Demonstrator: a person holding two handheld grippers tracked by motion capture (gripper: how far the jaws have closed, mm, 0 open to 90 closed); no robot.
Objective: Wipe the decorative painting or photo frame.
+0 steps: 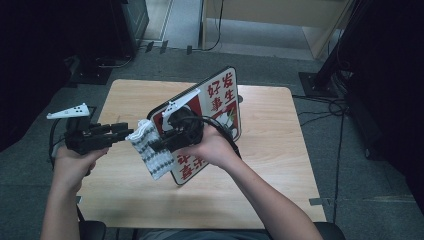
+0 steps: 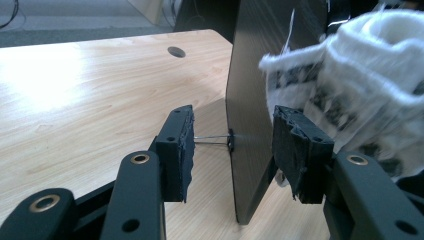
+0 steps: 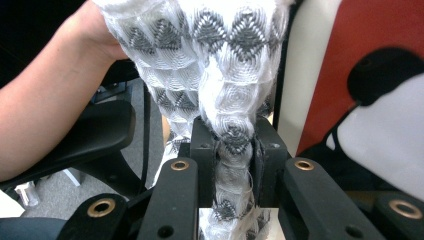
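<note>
Cloth [image 1: 150, 148], white with grey pattern, pinched tight in right gripper [image 3: 235, 150], hanging at near edge of upright board [image 1: 210, 120] on table [image 1: 270, 150]. Left gripper [image 2: 232, 145] with jaws apart, astride board edge, not pressing. Better to steady board first, then wipe with slow strokes.

black jaws, brass rivets (bare forearms)

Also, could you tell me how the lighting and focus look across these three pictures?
High view: dim, dark corners, soft detail; the table is evenly lit. Left gripper view: glare whitens the tabletop at left, and the cloth is blurred. Right gripper view: sharp weave near the right gripper.
</note>
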